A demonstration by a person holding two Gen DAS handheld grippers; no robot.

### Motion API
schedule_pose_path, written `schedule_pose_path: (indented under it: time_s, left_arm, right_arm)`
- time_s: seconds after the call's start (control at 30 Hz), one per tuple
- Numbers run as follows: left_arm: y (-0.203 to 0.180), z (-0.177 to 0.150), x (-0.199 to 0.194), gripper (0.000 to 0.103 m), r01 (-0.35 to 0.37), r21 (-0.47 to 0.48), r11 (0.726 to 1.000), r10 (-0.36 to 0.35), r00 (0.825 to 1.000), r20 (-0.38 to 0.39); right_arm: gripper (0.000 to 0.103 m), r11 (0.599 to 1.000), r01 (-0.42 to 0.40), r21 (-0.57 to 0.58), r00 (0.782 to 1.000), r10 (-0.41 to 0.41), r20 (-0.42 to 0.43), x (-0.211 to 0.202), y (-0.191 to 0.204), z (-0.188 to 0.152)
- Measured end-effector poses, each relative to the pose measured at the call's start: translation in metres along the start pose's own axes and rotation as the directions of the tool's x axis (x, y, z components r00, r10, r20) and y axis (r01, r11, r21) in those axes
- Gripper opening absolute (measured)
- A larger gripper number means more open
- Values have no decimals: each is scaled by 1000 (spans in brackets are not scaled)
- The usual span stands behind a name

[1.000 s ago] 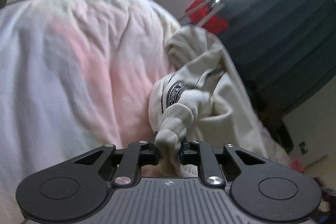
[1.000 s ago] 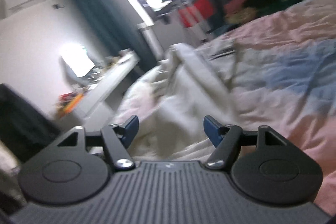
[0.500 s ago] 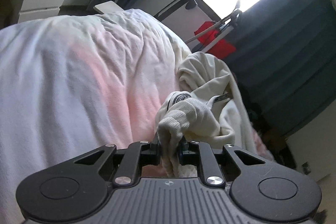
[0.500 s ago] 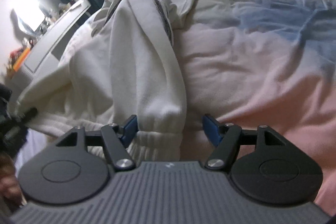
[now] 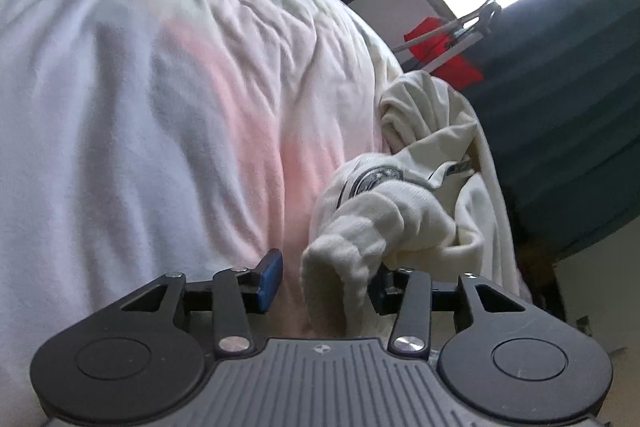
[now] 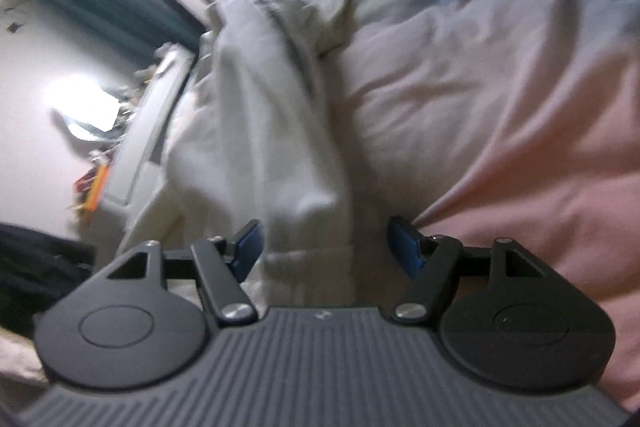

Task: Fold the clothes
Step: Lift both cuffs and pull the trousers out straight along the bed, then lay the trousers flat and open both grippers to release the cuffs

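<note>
A cream-white sweatshirt [image 5: 436, 163] with a dark round print lies bunched on the bed. Its ribbed cuff [image 5: 352, 259] sits loose between the fingers of my left gripper [image 5: 324, 283], which is open; the cuff leans against the right finger. In the right wrist view the same sweatshirt [image 6: 256, 99] stretches away from me, with a sleeve [image 6: 308, 195] lying between the blue pads of my open right gripper [image 6: 326, 247]. A dark zip line runs along its far part.
The bed is covered by a wrinkled quilt in pink, white and blue [image 5: 160, 115] [image 6: 500, 75]. Beyond it stand dark teal curtains [image 5: 568, 75], a bright window, a rack with red cloth [image 5: 440, 55] and a cluttered white desk [image 6: 132, 147].
My left gripper was shut on the ribbed cuff and has now opened, leaving it loose. My right gripper has come down over the sleeve, still open, and its view has tilted.
</note>
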State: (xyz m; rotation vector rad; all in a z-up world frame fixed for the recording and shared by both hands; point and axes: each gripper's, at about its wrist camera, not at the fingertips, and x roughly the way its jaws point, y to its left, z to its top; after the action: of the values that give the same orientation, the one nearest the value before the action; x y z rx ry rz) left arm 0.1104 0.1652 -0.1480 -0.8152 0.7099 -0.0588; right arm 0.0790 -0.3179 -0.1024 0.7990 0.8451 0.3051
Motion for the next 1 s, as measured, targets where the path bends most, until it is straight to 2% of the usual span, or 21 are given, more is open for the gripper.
schedule_pose_path:
  time_s: [0.03, 0.07, 0.1, 0.13, 0.2, 0.23, 0.37, 0.43, 0.53, 0.6, 0.63, 0.7, 0.77, 0.83, 0.93, 1.0]
  left_arm:
    - [-1, 1, 2, 40, 6, 7, 1000, -6, 1000, 2]
    - [-1, 2, 3, 27, 12, 14, 1000, -12, 1000, 4]
    - [-3, 4, 4, 23, 13, 23, 1000, -14, 1000, 7]
    - [-6, 7, 4, 19, 11, 34, 999, -11, 1000, 14]
    - [-12, 15, 2, 17, 3, 54, 999, -5, 1000, 28]
    - [-16, 24, -1, 16, -4, 58, 998, 2, 999, 38]
    - [-34, 70, -20, 15, -17, 70, 997, 9, 993, 116]
    - [-41, 103, -32, 14, -42, 89, 995, 25, 983, 184]
    - [-47, 153, -44, 14, -112, 134, 985, 74, 961, 265]
    - [-47, 188, -47, 13, -177, 156, 972, 120, 940, 320]
    - [-46, 205, -47, 13, -214, 167, 962, 145, 925, 350]
    - [-41, 236, -42, 13, -294, 191, 937, 197, 892, 407]
    - [-28, 258, -25, 13, -371, 224, 901, 252, 868, 428]
    - [-9, 274, -1, 14, -411, 239, 880, 296, 867, 400]
    - [21, 292, 29, 14, -423, 227, 877, 338, 880, 334]
    - [32, 298, 44, 16, -417, 248, 874, 337, 890, 307]
  right_arm:
    - [69, 1000, -29, -1, 1000, 29, -11, 0, 2, -2]
    - [56, 999, -50, -11, 999, 50, -19, 0, 5, -4]
    - [42, 998, -47, -34, 999, 46, -27, -1, 10, -7]
    - [36, 998, -37, -55, 999, 35, -22, -3, 15, -11]
    - [26, 997, -49, -53, 999, 49, -5, -8, 23, -18]
    - [24, 997, -65, -38, 998, 65, 4, -11, 27, -21]
    - [22, 988, -152, 9, 987, 151, 46, -19, 63, -42]
    - [22, 981, -191, -7, 980, 192, 50, -15, 88, -57]
    - [22, 966, -260, -14, 965, 260, 24, 17, 135, -79]
    - [22, 954, -300, -6, 954, 300, 7, 46, 167, -91]
    - [22, 955, -297, -21, 955, 297, -12, 61, 177, -92]
    - [23, 956, -290, -51, 956, 288, -50, 92, 198, -95]
    - [23, 955, -284, -81, 957, 277, -88, 123, 219, -98]
    - [23, 954, -279, -112, 956, 265, -126, 154, 240, -101]
    - [26, 949, -272, -158, 953, 243, -181, 200, 272, -105]
    - [30, 945, -269, -188, 949, 227, -217, 231, 293, -108]
